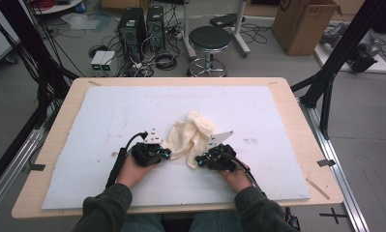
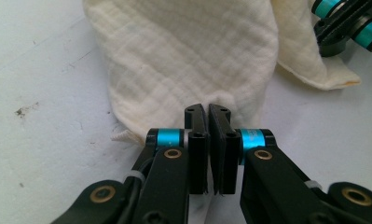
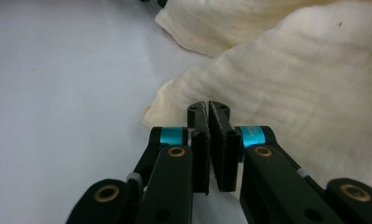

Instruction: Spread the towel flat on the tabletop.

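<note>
On the desk (image 1: 297, 145), seen from the high view, a crumpled cream cloth (image 1: 193, 133) lies near the middle of the white pad, its length running away from the person, towards the far edge. Both hands come in from the near side: the left claw (image 1: 165, 153) meets the cloth's near left edge and the right claw (image 1: 199, 161) its near right edge, so the cloth lies ahead of both claws and between them, neither hand clearly the nearer. The claws sit close together on the near edge, with the bulk of the fabric heaped beyond them.

Along the left gripper view, the left claw (image 2: 208, 108) has its jaws brought tight together, and the cloth (image 2: 188, 56) hangs over and in front of the tips; a strip of fabric appears pinched between the pads at the hem. The right claw (image 2: 344, 28) shows at the upper right, on a separate fold.

Along the right gripper view, the right claw (image 3: 208, 105) likewise has its jaws closed, the tips set at a rounded corner of the cloth (image 3: 286, 79), which spreads up and to the right. Whether much fabric is caught here is hard to tell, though the pads appear to nip the edge.

With both near corners seemingly gripped, the coming move likely turns on drawing the claws apart or lifting, to spread the heap lying ahead of them.
</note>
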`<state>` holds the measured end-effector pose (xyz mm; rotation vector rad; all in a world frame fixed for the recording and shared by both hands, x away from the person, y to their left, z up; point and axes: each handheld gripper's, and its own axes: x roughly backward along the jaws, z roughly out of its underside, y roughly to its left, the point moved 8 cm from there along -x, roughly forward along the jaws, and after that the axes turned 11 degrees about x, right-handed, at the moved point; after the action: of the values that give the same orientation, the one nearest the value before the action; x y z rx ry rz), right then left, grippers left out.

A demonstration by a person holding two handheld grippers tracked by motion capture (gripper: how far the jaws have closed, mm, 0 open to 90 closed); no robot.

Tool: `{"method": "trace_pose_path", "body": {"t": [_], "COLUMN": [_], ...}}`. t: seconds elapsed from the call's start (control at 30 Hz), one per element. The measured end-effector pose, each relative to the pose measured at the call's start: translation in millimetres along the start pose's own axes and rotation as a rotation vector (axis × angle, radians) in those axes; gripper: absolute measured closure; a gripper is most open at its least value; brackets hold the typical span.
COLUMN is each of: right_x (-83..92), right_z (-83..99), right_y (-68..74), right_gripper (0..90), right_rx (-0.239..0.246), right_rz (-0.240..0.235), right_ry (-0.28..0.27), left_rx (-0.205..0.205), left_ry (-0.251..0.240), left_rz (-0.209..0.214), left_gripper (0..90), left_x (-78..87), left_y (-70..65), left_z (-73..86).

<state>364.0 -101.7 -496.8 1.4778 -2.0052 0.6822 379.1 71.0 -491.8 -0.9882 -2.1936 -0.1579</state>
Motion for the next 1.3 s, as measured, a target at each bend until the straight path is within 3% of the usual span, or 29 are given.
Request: {"method": "trace_pose_path", "body": {"t": [0.2,0.47,0.63,0.7,0.87,1.1,1.3], "right_x": [7.6,42.0,72.4,75.7,86.1,98.0,97.6], "right_z": [2.7,7.8,11.5,12.1,15.7,26.3,32.5], "right_y": [-3.3,-13.0,-17.0,-16.4,-7.7,15.4,28.1], "right_gripper": [88.9,88.8,88.8,88.8,88.8,88.7,88.5], "right_rx": [0.006,0.007,0.009,0.009,0.032,0.058,0.066], "right_rz": [0.000,0.033,0.065,0.069,0.065,0.045,0.024], "right_ry": [0.026,-0.012,-0.061,-0.061,-0.070,-0.069,-0.058], "left_rx": [-0.004,0.004,-0.018,-0.031,-0.063,-0.097,-0.112], "left_ry": [-0.005,-0.039,-0.056,-0.060,-0.058,-0.042,-0.016], "left_rz": [-0.009,-0.014,-0.013,-0.011,-0.002,0.013,0.033], "left_gripper": [86.9,87.0,87.0,86.9,86.9,86.9,86.8], "left_x": [11.8,37.6,54.3,59.7,70.7,80.6,81.7], "left_y": [3.9,12.1,6.6,2.3,-10.5,-30.5,-42.8], "left_z": [-1.0,-1.0,-2.6,-2.0,5.9,24.1,41.3]}}
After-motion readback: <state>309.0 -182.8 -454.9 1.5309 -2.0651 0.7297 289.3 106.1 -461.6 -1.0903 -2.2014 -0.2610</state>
